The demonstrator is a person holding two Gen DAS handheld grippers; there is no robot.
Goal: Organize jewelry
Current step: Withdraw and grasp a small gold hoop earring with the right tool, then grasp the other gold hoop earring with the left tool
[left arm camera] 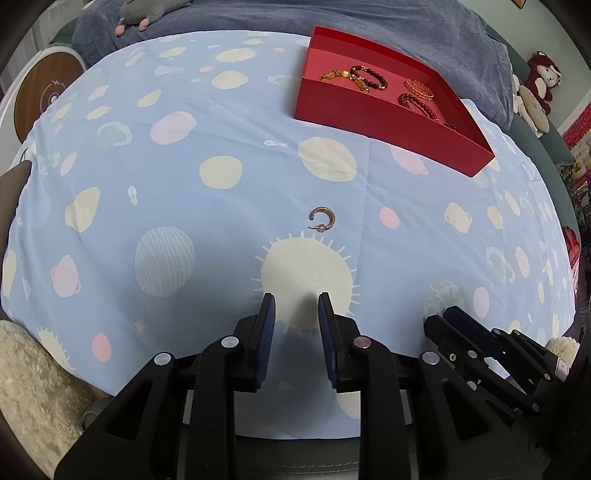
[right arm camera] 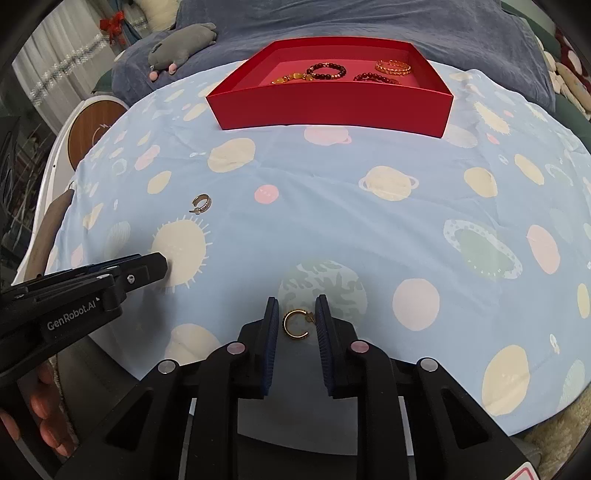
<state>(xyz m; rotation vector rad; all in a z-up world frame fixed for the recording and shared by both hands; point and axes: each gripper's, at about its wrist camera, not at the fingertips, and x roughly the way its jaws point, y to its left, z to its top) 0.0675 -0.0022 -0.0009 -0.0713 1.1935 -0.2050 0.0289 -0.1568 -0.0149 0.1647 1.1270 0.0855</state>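
Note:
A red tray [left arm camera: 388, 118] [right arm camera: 332, 107] at the far side of the blue planet-print cloth holds several bead bracelets [left arm camera: 369, 77] [right arm camera: 327, 71] and a gold bangle [left arm camera: 419, 88] [right arm camera: 393, 67]. A silver hoop earring [left arm camera: 322, 218] [right arm camera: 201, 204] lies on the cloth ahead of my left gripper [left arm camera: 296, 301], which is open and empty. A gold hoop earring [right arm camera: 296, 324] lies on the cloth between the open jaws of my right gripper [right arm camera: 294, 304]. The right gripper shows at the lower right of the left wrist view [left arm camera: 465, 332]; the left gripper shows at the left of the right wrist view [right arm camera: 147, 267].
A grey plush toy [right arm camera: 181, 46] [left arm camera: 147, 13] lies on the dark blue blanket [left arm camera: 258, 22] behind the cloth. A round wooden-topped stand [left arm camera: 44, 92] [right arm camera: 92, 125] is at the left. Plush toys [left arm camera: 539, 88] sit at the right. A fluffy cream rug [left arm camera: 33, 387] lies below.

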